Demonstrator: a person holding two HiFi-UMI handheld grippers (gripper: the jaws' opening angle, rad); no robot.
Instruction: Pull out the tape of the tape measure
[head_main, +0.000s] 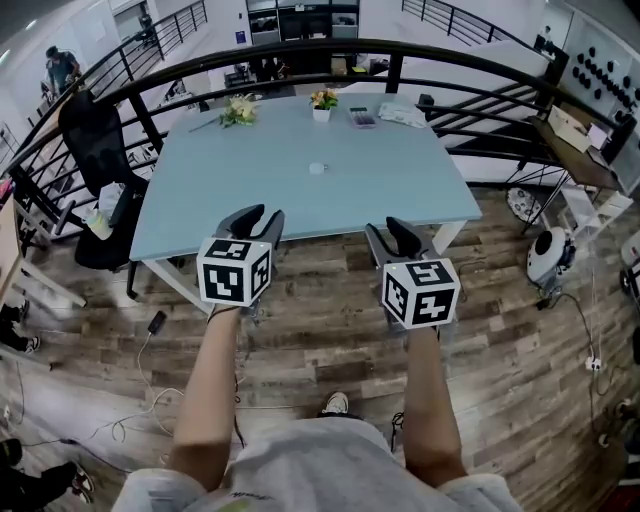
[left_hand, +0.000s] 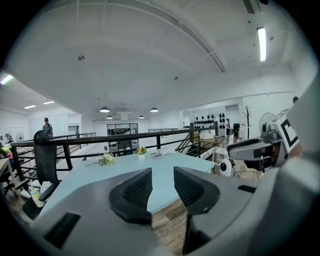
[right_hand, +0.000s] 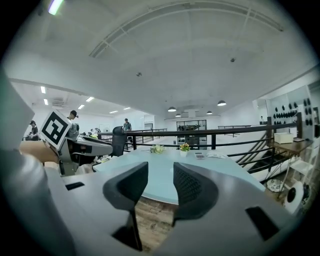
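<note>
Tape measure (head_main: 317, 168) on table (head_main: 240, 195), well beyond left gripper (head_main: 262, 216) and right gripper (head_main: 393, 231).

Bench (head_main: 290, 195): smooth pale-blue top, slight sheen. Floor (head_main: 510, 340) around bench: matt wood-grain planks; railing (head_main: 300, 48) behind bench: black painted metal. Shells of left claw (left_hand: 162, 173) and right claw (right_hand: 160, 168): matt grey plastic; pads (left_hand: 139, 187) black, finely ribbed.

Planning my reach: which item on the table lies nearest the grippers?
The small pale round object alone near the table's middle; the flower bunch, potted flowers and the rest sit along the far edge.
</note>
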